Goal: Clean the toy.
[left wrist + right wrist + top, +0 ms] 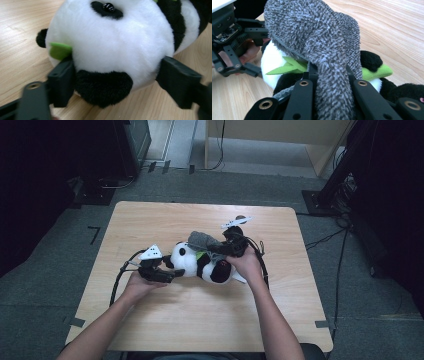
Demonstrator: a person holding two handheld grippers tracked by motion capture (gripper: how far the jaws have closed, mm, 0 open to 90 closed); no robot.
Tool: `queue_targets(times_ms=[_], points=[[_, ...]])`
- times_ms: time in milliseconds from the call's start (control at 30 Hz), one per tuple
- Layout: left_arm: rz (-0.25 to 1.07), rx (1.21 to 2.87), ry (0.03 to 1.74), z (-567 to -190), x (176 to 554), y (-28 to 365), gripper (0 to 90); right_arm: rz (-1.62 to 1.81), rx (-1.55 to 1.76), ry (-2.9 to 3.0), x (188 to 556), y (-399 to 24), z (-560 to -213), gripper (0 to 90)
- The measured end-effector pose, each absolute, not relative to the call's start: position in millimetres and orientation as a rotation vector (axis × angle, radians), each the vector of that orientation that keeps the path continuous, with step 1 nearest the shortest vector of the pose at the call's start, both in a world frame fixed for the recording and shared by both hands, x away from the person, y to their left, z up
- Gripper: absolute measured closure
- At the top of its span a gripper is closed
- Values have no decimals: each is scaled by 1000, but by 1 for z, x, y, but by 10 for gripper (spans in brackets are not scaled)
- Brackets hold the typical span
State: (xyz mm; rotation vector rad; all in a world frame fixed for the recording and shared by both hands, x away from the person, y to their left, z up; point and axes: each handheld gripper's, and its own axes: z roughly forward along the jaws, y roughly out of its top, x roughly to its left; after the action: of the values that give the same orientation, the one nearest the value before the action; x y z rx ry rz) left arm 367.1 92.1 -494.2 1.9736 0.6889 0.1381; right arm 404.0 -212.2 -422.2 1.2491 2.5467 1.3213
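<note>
jaws of the left gripper (172,272) stand part open on either side of the plush panda (202,262)'s white head, a black pad at each flank of it in the left gripper view; the pads sit right against the fur, though whether they press in i cannot tell. the left hand (137,284) holds this gripper low at the left of the toy, pointing right along the table (150,315). a small green felt leaf (59,50) pokes out just above one pad, and a black ear (41,38) shows beyond it.

the right gripper (225,247) is closed tight on a grey fuzzy cloth (202,240); in the right gripper view the nubbly fabric runs down between the two black jaws and humps up over the panda. the right hand (246,261) rests on the toy's right end, holding the gripper so it points left.

the panda lies on its side near the middle of the wooden table, head to the left, black and white body to the right, with the grey cloth draped over its far side. cables (120,277) trail from both grippers across the tabletop. beyond the table lies grey carpet (55,255).
</note>
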Motion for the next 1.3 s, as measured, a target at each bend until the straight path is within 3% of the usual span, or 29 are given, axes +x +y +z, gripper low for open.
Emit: queue_targets(times_ms=[100, 300, 533, 767, 1300], points=[[117, 1971, 747, -493, 367, 93, 415, 1298, 1261, 2527, 402, -211, -420, 790], [130, 1969, 790, -486, 360, 92, 530, 1250, 1250, 2472, 394, -203, -400, 791], [133, 1972, 823, -481, 355, 88, 547, 1264, 1123, 2462, 373, -172, -367, 790], [133, 1983, 854, -481, 350, 86, 556, 1071, 1025, 2565, 362, -124, -399, 790], [101, 2021, 837, -485, 349, 90, 581, 941, 948, 2675, 324, -155, -414, 803]])
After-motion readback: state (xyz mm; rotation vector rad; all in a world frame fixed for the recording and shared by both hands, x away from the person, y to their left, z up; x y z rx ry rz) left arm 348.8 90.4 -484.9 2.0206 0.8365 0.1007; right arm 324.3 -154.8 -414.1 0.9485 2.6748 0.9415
